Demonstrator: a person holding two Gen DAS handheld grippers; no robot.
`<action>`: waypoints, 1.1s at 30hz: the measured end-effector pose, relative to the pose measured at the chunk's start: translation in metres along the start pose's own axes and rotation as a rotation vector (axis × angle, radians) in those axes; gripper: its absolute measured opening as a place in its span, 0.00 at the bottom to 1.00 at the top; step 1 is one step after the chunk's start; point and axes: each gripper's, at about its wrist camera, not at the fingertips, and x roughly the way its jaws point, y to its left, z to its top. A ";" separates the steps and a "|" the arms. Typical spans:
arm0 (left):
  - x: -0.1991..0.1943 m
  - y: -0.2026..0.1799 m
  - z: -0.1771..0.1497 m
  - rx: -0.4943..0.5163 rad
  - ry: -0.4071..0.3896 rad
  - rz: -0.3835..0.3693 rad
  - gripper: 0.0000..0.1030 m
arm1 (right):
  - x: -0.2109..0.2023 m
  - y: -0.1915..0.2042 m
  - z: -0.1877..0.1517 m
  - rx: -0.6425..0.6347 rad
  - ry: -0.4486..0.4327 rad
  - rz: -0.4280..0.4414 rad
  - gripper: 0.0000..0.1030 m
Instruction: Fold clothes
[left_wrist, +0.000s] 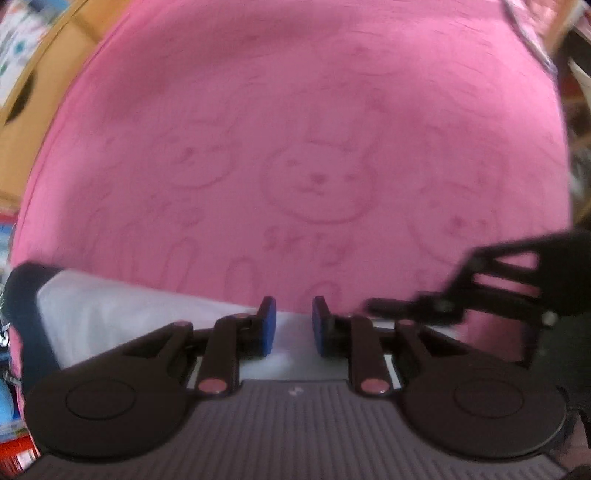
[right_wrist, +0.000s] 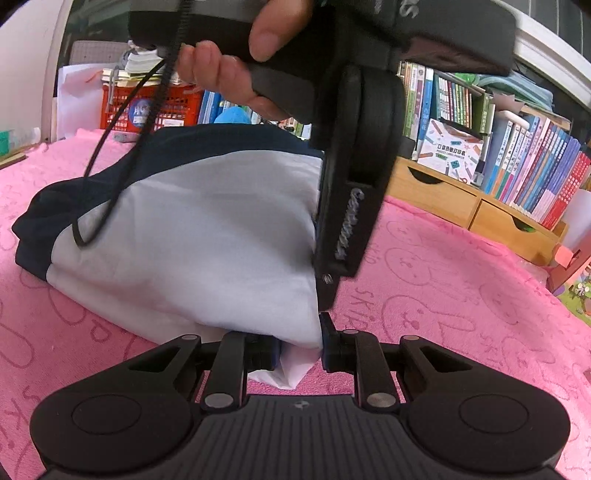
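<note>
Item: white-and-navy garment (right_wrist: 184, 236), folded, laid on the pink towel (right_wrist: 461, 295); its corner at 6 o'clock is clamped by the right gripper (right_wrist: 299, 350). Left gripper (left_wrist: 290, 326): pads apart, nothing held, pointed down at the garment's edge. Risk, as judged: were the corner tugged, the fold could be dragged open; the dangling cable (right_wrist: 107, 192) could be snagged.

Soft, even daylight fills both views, bright without glare, and it casts only faint shadows under the folded garment (right_wrist: 192, 236) on the pink towel (right_wrist: 461, 280). The left wrist view is smeared with motion blur, so the towel's rabbit print (left_wrist: 317, 181) and the right gripper (left_wrist: 373, 305) at the right edge look soft, while the right wrist view is sharp. Fisheye distortion bows the towel's edges and the bookshelf (right_wrist: 517, 162), and the corners go dark.
</note>
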 end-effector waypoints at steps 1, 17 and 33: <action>0.001 0.009 0.001 -0.018 0.005 0.007 0.18 | 0.000 0.000 0.000 0.002 0.001 0.000 0.21; 0.025 0.156 -0.006 -0.365 -0.019 0.258 0.03 | 0.004 -0.009 0.000 0.038 0.014 0.002 0.21; -0.077 0.087 -0.121 -0.506 -0.416 0.465 0.51 | 0.005 -0.017 0.001 0.083 0.017 0.018 0.27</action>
